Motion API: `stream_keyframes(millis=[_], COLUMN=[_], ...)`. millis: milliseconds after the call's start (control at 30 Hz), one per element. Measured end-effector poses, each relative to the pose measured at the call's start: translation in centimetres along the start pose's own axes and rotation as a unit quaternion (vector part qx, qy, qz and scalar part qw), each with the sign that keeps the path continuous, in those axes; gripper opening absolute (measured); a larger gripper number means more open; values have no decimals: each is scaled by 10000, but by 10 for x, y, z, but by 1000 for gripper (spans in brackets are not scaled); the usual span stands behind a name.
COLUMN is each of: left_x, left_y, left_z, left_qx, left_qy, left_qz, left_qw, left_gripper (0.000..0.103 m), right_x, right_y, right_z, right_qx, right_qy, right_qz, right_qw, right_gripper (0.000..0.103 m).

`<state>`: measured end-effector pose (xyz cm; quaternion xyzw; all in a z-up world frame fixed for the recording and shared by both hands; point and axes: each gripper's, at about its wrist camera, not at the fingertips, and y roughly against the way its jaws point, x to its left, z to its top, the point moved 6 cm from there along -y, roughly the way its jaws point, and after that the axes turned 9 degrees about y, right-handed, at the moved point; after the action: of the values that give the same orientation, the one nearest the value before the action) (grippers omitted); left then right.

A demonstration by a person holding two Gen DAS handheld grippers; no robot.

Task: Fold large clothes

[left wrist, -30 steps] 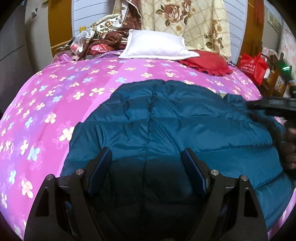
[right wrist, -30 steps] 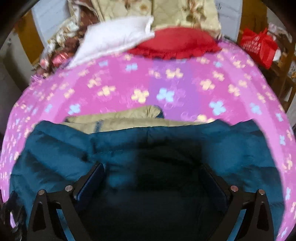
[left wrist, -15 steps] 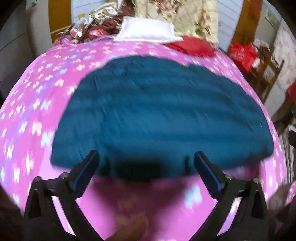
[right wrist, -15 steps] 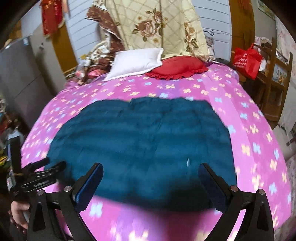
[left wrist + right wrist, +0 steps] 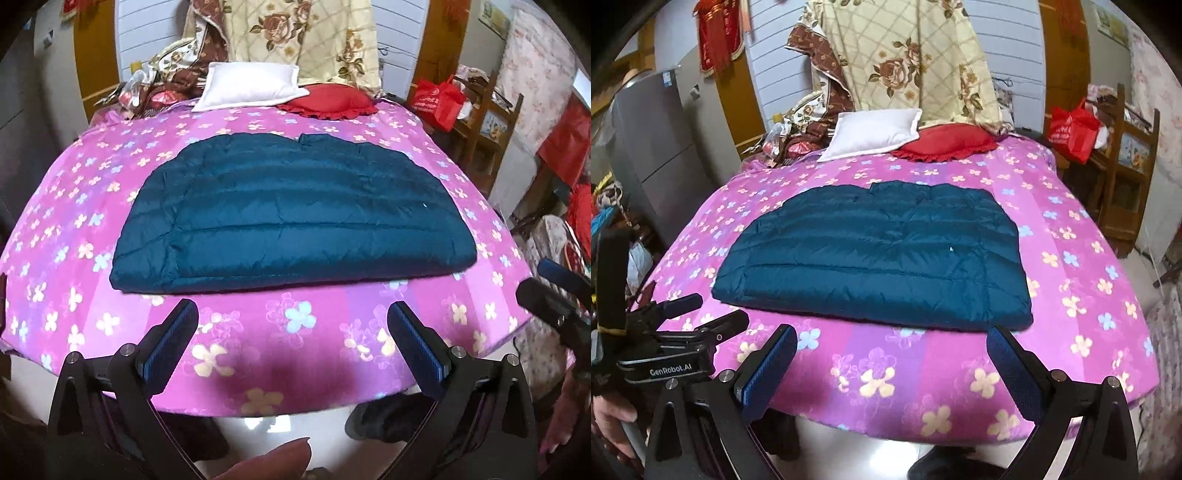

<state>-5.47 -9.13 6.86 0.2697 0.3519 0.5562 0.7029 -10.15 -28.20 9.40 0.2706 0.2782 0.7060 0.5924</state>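
The jacket (image 5: pixel 291 218) lies flat on the bed (image 5: pixel 303 332), folded into a broad slab, ahead of both tongs and touching neither. Left tongs (image 5: pixel 293 341) and right tongs (image 5: pixel 892 363) hang spread wide and empty over the bed's near edge, probably held back to give a full view of the fold. A pillow (image 5: pixel 251 85) and red cushion (image 5: pixel 328 101) sit well beyond the jacket, out of the way. The fold looks nearly complete.
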Motion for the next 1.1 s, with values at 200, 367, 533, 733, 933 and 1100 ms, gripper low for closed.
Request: stream_keyframes(millis=[200,367,533,733,933,1100], left_x=[-1,-3,-4,-1,0,-1], left_y=[3,1,4,1,1,-1], left_z=[-11,-12,-11,-11,-10,-8], left_qx=[-52,-18,-106,-75,-65,-36], left_qy=[-150,-126,-185,-90,-79,-83], left_qz=[171,192,263,314,294,271], left_qw=[9997,9997,9994,9994,9995,9996], left_gripper=[102,102,102,102,102,102], right_x=[3,-1,0,6,9,13], right_y=[16,8,-4,-2,-3,-5], right_z=[3,0,-7,-4,-2,-2], right_qx=[-98,-7,121,75,70,85], right_qy=[51,-78,-160,-41,-10,21], right_qz=[-112,-73,25,35,77,99], right_qw=[9999,9999,9998,10000,9999,9999], right_gripper=[102,102,102,102,102,102])
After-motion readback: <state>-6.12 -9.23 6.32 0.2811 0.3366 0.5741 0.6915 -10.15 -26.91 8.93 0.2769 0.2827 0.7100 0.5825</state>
